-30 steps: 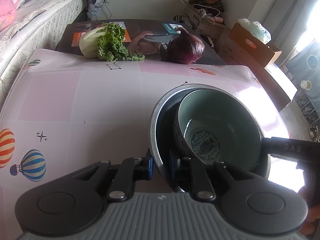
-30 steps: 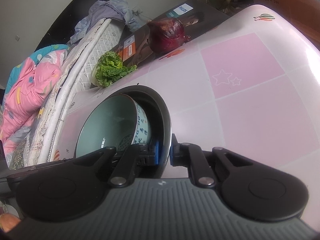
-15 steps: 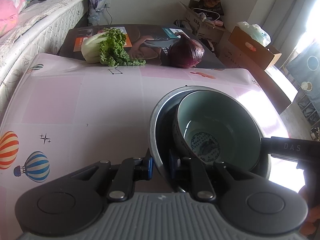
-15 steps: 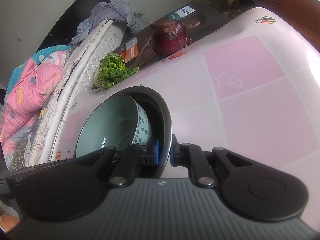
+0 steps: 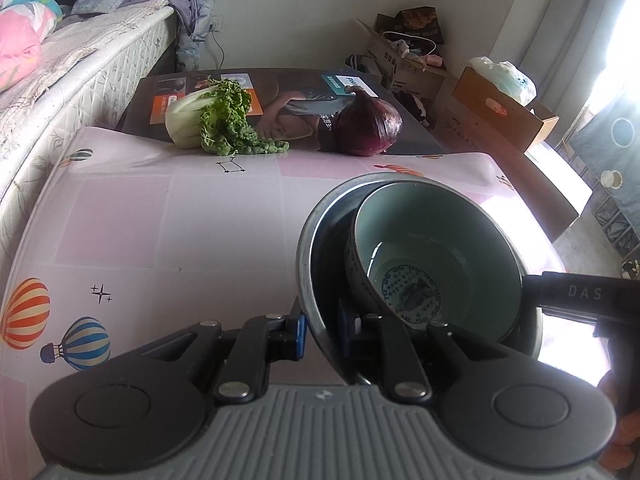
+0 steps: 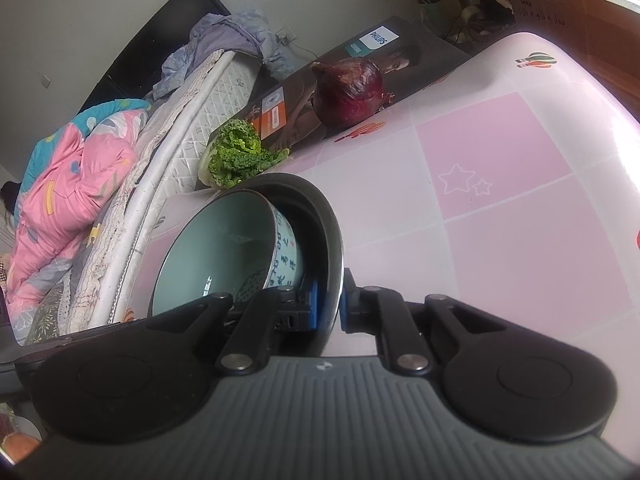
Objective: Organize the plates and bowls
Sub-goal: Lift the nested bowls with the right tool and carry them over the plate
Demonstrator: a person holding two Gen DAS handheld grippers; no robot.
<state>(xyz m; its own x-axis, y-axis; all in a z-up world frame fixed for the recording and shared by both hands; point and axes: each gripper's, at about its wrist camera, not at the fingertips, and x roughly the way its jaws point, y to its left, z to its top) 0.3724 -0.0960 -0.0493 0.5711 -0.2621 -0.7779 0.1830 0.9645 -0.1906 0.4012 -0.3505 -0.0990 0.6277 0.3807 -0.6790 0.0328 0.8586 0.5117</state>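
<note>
over the pink worktop (image 5: pixel 168 240), two pairs of jaws pinch opposite sides of one metal bowl's rim.

at far left lie a leafy cabbage (image 5: pixel 216 124) and a red onion (image 5: pixel 368 124) along the worktop's far edge, well apart from the work. nearer, the left gripper (image 5: pixel 320 330) has its jaws narrowed onto the rim of the metal bowl (image 5: pixel 310 232), one blue pad outside, one inside. a pale green ceramic bowl (image 5: pixel 436 248) sits nested in it, leaning toward the right wall. the right gripper (image 6: pixel 328 308) clamps the opposite rim the same way. the bowls hang between the jaws, directly ahead of both, so neither hand is nearer; any coming move likely needs both hands travelling together to keep the inner bowl from sliding.
</note>
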